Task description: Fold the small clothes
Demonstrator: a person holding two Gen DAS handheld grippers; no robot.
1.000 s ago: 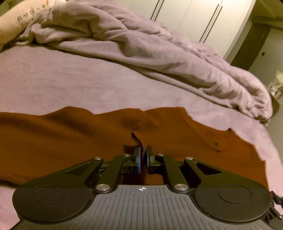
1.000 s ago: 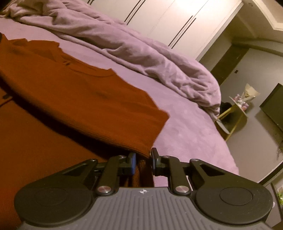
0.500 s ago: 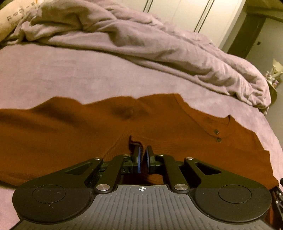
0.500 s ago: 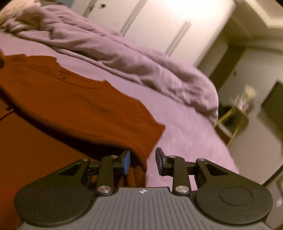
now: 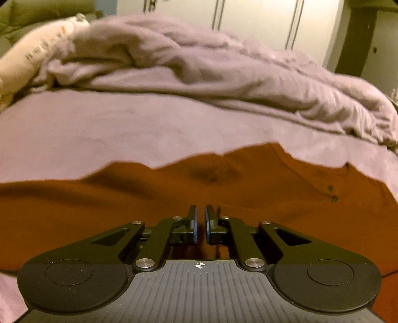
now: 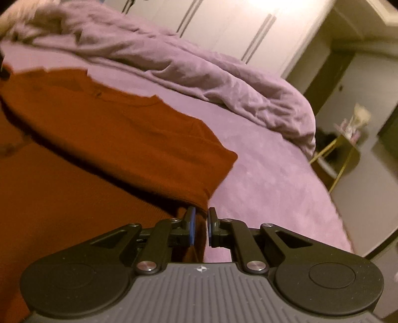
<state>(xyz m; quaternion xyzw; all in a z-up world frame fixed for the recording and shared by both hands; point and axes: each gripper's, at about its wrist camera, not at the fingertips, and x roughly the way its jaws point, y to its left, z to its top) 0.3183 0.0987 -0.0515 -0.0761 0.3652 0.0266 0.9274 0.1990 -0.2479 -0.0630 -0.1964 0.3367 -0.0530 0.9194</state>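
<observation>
Rust-orange knit top [image 5: 248,196] running off the left wrist view's left and right edges, its near part hidden behind the black gripper body, printed lettering on the cream pillow [image 5: 22,67] too blurred to read, small items on the gold-legged side table [image 6: 348,151] smeared beyond telling.

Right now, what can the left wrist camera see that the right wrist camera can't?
Only the left wrist view shows the cream pillow at the head of the bed, and the two small buttons on the shirt's neckline. Only the right wrist view shows the gold side table beside the bed, and the shirt's folded-over sleeve end. Both show the rust-orange shirt on the purple bed sheet, the rumpled duvet and the white wardrobe doors.
</observation>
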